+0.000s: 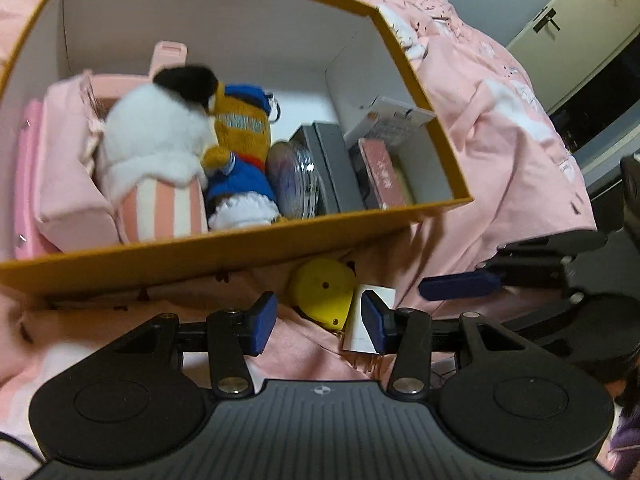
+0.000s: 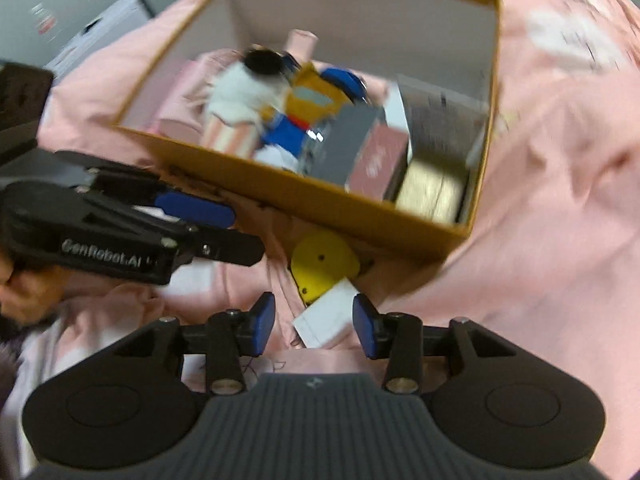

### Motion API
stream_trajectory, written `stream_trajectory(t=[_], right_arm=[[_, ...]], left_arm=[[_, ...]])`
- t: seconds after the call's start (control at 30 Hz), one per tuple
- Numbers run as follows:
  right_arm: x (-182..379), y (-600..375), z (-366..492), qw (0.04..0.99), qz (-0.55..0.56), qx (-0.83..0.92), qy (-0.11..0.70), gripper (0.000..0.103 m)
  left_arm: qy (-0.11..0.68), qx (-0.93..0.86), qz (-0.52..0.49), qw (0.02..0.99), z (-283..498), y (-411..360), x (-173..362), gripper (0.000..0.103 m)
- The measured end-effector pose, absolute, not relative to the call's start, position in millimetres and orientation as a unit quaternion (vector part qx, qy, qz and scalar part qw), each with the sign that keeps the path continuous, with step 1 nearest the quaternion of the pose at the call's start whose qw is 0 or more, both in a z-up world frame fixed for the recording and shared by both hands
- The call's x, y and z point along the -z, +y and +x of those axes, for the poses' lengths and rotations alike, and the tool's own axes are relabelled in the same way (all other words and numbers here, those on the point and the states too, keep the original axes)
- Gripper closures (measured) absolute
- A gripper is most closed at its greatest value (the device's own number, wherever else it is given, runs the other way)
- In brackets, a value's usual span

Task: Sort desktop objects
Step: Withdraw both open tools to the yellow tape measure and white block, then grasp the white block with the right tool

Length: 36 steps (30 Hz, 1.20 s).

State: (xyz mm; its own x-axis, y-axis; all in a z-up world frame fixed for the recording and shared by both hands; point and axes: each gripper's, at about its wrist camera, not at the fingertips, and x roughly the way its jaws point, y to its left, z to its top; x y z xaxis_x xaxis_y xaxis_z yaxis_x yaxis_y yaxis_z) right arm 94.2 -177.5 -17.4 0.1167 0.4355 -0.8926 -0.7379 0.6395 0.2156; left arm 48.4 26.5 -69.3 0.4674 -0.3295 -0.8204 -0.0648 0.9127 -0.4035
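Right wrist view: box (image 2: pixel 360 216) contents blurred | my left claw (image 1: pixel 318 322) and right claw (image 2: pixel 314 322) gaped empty | yellow gadget (image 1: pixel 322 294) half-hidden beneath white adapter (image 1: pixel 366 320), beside box | left view sharper.

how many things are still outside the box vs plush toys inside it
Outside the orange box, on the pink cloth:
yellow tape measure: 1
white charger: 1
Plush toys inside:
white plush: 1
orange and blue plush: 1
Total: 4
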Motion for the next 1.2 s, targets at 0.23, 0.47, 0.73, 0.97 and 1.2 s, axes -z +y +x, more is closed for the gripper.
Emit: stream_trajectory(t=[0.23, 0.47, 0.73, 0.97, 1.2], right_arm=[[64.1, -165.3, 100.9, 0.744, -0.107, -0.348, 0.56, 0.056], [85.4, -158.3, 103.4, 0.735, -0.112, -0.33, 0.582, 0.05], [109.7, -145.3, 107.6, 0.729, -0.12, -0.315, 0.596, 0.047], [89.4, -150.8, 87.9, 0.755, -0.131, -0.324, 0.555, 0.062], [48.6, -167.7, 76.0, 0.815, -0.147, -0.297, 0.475, 0.066]], left_arm=[[0.509, 0.071, -0.199, 0.834, 45.4, 32.7, 71.5, 0.05], [0.508, 0.075, -0.19, 0.837, 44.9, 33.9, 67.4, 0.05], [0.499, 0.079, -0.183, 0.843, 47.2, 33.1, 69.5, 0.05], [0.495, 0.105, -0.147, 0.85, 49.0, 26.2, 67.6, 0.05], [0.518, 0.127, -0.134, 0.835, 59.0, 22.3, 81.0, 0.05]])
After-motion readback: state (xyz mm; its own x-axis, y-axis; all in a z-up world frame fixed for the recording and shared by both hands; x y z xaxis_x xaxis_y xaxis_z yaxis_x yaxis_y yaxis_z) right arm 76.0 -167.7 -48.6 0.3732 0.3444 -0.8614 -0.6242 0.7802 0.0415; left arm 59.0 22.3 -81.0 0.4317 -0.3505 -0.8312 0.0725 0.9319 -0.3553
